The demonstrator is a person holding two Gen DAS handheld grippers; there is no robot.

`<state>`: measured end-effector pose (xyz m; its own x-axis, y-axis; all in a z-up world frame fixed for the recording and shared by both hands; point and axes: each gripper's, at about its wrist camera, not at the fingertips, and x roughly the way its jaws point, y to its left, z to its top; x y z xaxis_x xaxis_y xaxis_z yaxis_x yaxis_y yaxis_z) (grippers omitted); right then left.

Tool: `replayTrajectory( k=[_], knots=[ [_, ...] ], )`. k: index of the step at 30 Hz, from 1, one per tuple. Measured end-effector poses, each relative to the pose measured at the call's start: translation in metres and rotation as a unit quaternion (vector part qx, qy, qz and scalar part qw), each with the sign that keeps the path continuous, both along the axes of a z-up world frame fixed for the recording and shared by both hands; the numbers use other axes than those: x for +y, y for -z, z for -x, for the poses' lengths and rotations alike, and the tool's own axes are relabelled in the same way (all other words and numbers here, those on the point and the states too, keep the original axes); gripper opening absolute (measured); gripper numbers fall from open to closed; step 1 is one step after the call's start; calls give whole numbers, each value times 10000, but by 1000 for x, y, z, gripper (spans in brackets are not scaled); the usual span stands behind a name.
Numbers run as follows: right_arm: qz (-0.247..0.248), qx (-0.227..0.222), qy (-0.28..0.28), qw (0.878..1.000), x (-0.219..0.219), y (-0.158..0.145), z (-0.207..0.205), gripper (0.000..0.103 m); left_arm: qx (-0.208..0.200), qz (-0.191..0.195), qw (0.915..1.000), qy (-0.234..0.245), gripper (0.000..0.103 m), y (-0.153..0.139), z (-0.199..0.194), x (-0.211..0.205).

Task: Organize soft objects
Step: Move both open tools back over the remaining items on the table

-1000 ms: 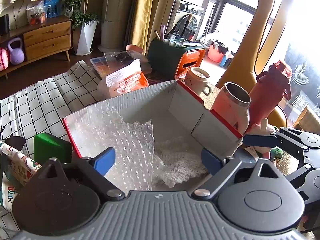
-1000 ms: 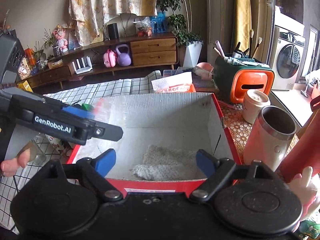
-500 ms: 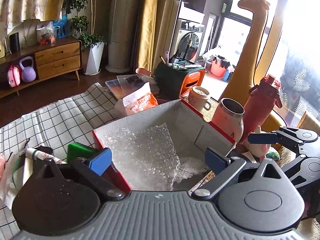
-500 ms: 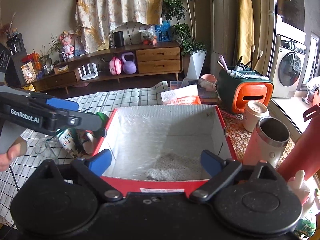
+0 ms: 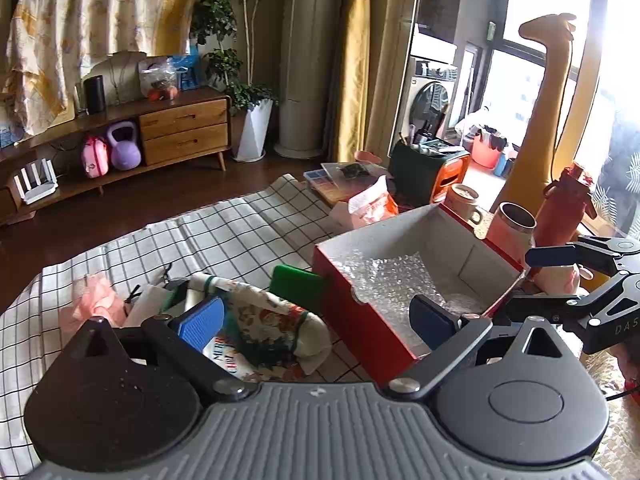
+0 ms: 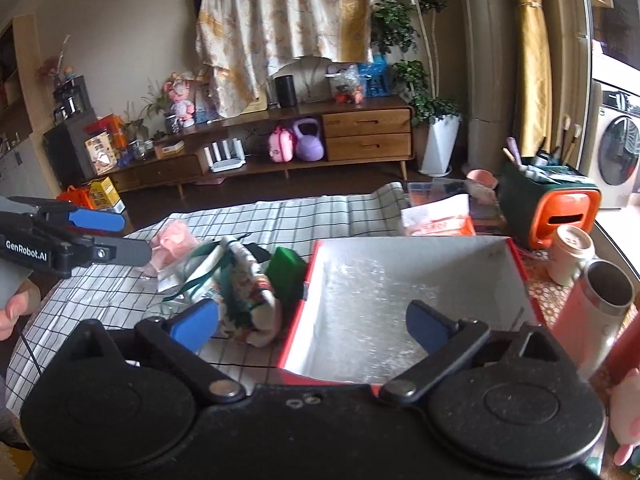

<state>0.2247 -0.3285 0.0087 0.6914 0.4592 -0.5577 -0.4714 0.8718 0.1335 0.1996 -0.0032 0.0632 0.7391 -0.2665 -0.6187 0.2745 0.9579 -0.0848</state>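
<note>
left gripper (image 5: 316,318): jaws apart, nothing between the pads; hangs over the cloth bundle and the box's near-left corner.
right gripper (image 6: 312,326): jaws opening, near full spread, nothing between them; sits over the box's near rim.
box (image 5: 362,332): red outside, grey-white card inside, open top, rigid. On the table at 3 o'clock of the pile.
box contents: bubble wrap (image 5: 394,280) lying against the left wall and floor, a pale fuzzy wad (image 5: 460,300) low at the near end. Both look already stowed.
remaining pile: floral cloth bundle (image 5: 264,328) with green trim, touching the green block (image 5: 296,284) at its 2 o'clock; pink soft lump (image 5: 90,302) at the bundle's 9 o'clock, near but apart.
table cover: white checked cloth (image 5: 224,236), flat.
handling, bundle: my read is light, limp, sags when lifted, loose strings may trail. Take it at the thickest fold mid-body, not by the trim.
handling, pink lump: looks thin and crinkly, very light; pinch at the bunched centre.
green block: flat-faced, squarish; cannot tell if foam or hard.
risk: bundle sits tight on the box wall, a jaw could catch the rim.
</note>
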Motion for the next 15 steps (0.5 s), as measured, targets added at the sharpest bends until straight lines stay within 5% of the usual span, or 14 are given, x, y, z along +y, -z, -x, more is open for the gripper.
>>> replayTrajectory(
  k=[15],
  knots=[
    [669, -88, -966, 9930, 110, 21, -13, 97, 71, -22, 9947, -1021, 100, 43, -8, 130]
  ],
)
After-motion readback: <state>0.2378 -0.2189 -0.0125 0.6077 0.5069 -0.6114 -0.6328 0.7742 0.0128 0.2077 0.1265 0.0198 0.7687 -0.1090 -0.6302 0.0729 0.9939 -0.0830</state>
